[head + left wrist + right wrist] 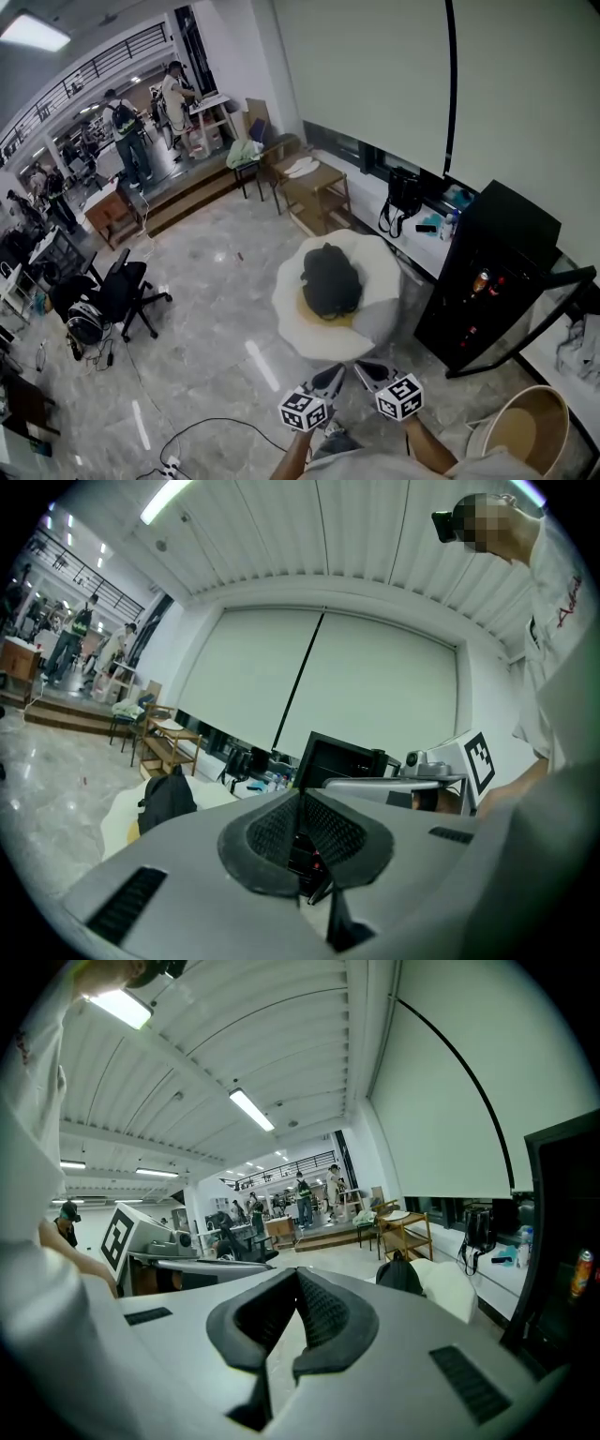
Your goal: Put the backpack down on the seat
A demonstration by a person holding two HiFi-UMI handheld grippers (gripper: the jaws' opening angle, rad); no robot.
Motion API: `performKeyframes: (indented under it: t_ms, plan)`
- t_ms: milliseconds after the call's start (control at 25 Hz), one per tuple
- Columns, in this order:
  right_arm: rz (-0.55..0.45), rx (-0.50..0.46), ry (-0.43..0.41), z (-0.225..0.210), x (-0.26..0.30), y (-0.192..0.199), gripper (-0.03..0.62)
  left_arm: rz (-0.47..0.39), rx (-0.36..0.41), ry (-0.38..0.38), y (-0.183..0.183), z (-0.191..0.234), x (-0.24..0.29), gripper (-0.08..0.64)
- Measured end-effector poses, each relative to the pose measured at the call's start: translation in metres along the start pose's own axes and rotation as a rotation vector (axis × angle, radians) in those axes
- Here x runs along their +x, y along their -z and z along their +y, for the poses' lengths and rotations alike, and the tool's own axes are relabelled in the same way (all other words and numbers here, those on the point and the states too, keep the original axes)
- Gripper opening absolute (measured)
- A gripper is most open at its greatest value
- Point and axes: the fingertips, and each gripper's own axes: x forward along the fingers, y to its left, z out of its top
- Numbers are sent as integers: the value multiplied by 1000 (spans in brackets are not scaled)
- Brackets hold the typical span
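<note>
Head view: A black backpack [330, 279] lies on a white, egg-shaped seat [292, 321] with a yellow centre, which stands on the polished floor [206, 319]. The backpack sits on the middle of the seat, fully supported. The left gripper [329, 378] and right gripper [368, 372] are held side by side at the bottom of the frame, just short of the seat's near edge and clear of the backpack. A black cabinet [502, 248] stands right of the seat, a wooden shelf unit [319, 195] beyond it and an office chair [120, 292] well to the left. A round tub [525, 429] is at lower right. People [127, 127] stand in the far background.

Left gripper view: The left gripper [301, 803] has its jaws together, pads meeting, with nothing between them. The backpack [169, 799] shows past the jaws to the left, resting on the seat [114, 819] and apart from the gripper. The right gripper's marker cube [478, 759] shows at right.

Right gripper view: The right gripper [298, 1283] likewise has its jaws closed on nothing. The backpack [399, 1276] is to the right of the jaws, on the seat [452, 1290], not in contact. The left gripper's marker cube [119, 1234] shows at left.
</note>
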Motion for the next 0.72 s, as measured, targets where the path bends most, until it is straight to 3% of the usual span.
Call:
performKeyframes:
  t_ms: [720]
  plan:
    - [-32, -6, -10, 82, -103, 35, 28, -27, 28, -37, 44, -105, -75, 43]
